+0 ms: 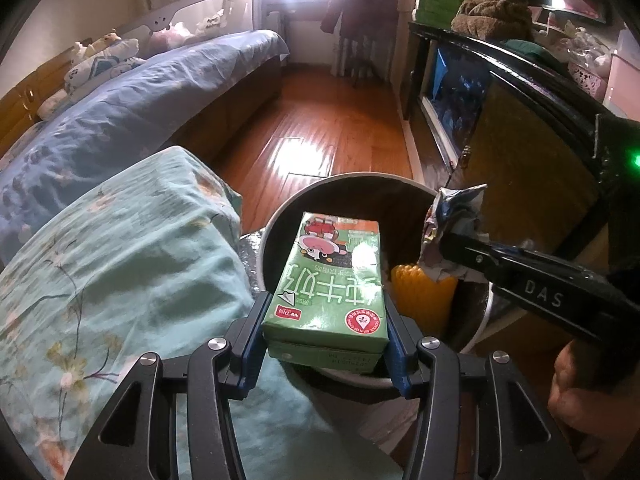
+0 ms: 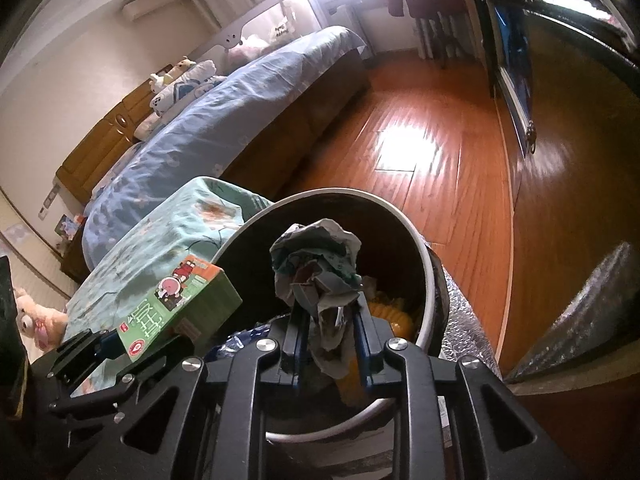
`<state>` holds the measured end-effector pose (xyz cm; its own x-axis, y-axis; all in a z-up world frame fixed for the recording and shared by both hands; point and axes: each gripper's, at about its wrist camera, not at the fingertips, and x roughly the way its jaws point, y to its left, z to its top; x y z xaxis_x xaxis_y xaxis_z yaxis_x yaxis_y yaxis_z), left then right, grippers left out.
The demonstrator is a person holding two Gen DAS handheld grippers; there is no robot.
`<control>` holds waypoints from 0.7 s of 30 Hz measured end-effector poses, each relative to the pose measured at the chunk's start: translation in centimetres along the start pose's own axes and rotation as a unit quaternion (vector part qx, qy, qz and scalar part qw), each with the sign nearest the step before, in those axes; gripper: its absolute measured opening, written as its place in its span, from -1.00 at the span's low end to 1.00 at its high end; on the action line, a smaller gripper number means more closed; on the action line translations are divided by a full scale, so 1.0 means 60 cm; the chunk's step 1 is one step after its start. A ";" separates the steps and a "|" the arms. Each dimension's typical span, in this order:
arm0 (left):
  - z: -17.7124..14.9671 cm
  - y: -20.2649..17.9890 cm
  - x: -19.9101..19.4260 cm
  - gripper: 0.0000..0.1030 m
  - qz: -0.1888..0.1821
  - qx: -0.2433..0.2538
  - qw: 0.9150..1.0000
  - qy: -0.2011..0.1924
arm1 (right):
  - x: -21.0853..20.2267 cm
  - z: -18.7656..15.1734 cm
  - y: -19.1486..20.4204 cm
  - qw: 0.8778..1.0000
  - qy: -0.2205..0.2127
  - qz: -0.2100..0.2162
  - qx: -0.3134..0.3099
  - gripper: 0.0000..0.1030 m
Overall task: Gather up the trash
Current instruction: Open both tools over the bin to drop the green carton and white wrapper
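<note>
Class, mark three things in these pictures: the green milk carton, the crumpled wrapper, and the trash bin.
green milk carton (image 1: 332, 280), left wrist view, on its printed top face.
crumpled wrapper (image 2: 316, 256), right wrist view, on the wad above the fingers.
trash bin (image 2: 416, 240), right wrist view, on its pale rim.

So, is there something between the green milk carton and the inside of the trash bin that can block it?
Nothing visible blocks it. The green milk carton, held by the left gripper, is over the open trash bin. Only a yellow object lies inside, lower down.
</note>
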<state>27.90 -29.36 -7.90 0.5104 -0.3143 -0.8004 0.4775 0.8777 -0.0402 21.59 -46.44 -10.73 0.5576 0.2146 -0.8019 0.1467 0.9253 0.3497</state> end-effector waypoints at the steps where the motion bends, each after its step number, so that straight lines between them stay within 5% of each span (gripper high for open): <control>1: 0.002 0.000 0.000 -0.04 -0.002 -0.001 1.000 -0.001 | 0.001 0.002 -0.002 1.000 0.002 0.002 0.004 -0.50; 7: 0.001 0.014 -0.016 0.06 -0.003 -0.016 1.000 -0.017 | -0.002 0.009 -0.013 1.000 0.002 0.016 0.026 -0.03; 21: -0.101 0.076 -0.138 0.24 0.007 -0.070 0.996 -0.059 | -0.078 -0.039 0.062 0.998 -0.037 0.041 0.005 0.27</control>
<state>21.52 -20.56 -5.10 0.5998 -0.3353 -0.7265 0.3706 0.9211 -0.1191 17.62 -43.26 -6.80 0.6266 0.2647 -0.7330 0.1066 0.9026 0.4171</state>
